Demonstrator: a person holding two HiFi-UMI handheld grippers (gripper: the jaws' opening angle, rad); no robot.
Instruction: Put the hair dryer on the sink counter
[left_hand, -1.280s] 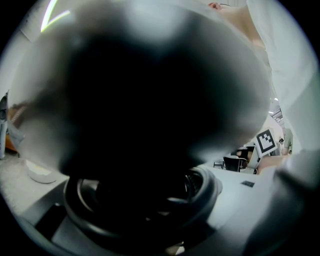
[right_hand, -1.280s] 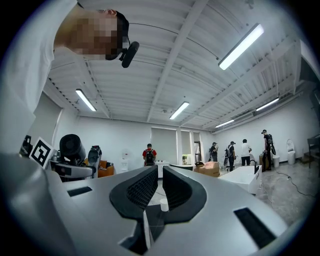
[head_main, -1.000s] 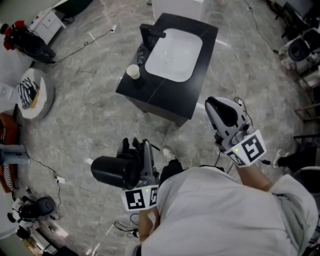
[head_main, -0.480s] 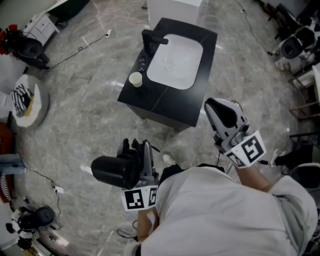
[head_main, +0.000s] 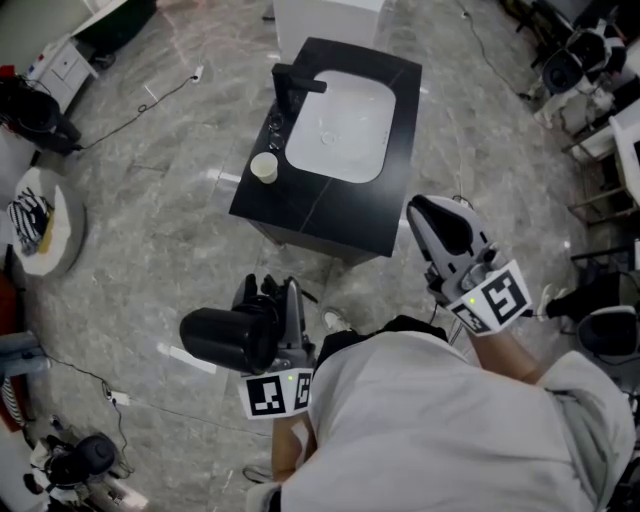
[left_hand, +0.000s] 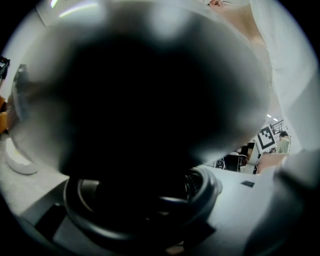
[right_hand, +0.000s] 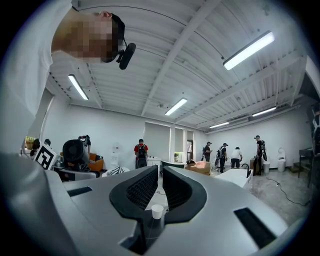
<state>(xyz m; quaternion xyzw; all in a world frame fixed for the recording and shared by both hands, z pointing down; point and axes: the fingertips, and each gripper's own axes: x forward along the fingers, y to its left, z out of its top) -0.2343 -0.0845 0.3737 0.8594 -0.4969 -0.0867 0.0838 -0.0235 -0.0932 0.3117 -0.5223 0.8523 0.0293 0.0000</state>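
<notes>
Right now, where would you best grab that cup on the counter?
Probably by its side wall, about mid-height, jaws either side. The cup stands upright, mouth up, so its round wall offers two opposite faces. Come in level from the counter's left edge, which it stands near; the faucet stands farther along.

The black hair dryer (head_main: 220, 340) is hanging clamped in the left gripper (head_main: 273, 308), its barrel lying level. The black sink counter (head_main: 300, 207), carrying a white basin (head_main: 340, 140), is standing well apart from it.

White cup (head_main: 264, 166) (paper) near faucet (head_main: 292, 84)
</notes>
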